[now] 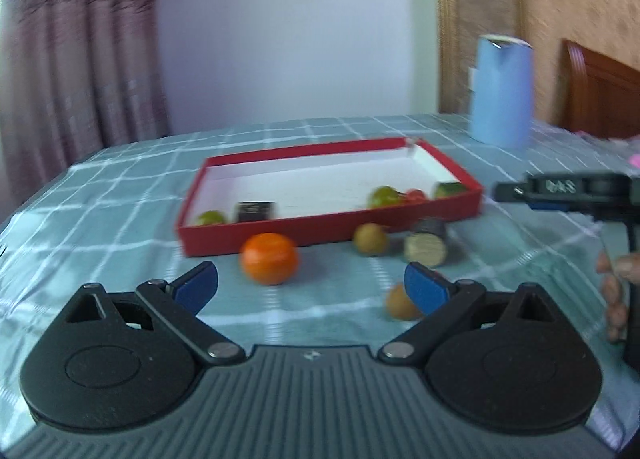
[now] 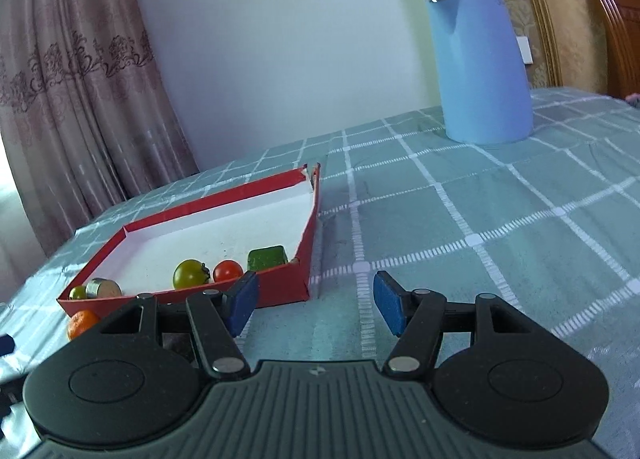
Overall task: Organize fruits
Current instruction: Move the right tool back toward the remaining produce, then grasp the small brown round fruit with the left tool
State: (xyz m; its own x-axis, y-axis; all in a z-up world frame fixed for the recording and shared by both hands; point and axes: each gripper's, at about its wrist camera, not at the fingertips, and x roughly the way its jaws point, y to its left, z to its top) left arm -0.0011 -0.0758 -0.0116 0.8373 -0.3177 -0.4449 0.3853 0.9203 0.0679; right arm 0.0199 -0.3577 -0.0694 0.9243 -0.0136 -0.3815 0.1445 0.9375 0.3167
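Both claws point slightly down over the desk (image 2: 500, 219): left claw (image 1: 311, 285) released, empty; right claw (image 2: 314, 305) released, empty. The writing on the right claw's side is too blurred to read.

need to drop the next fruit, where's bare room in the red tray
The white floor of the red tray is bare through its middle and back, up to the far wall. Its near edge is crowded: green tomato, red tomato, green block.
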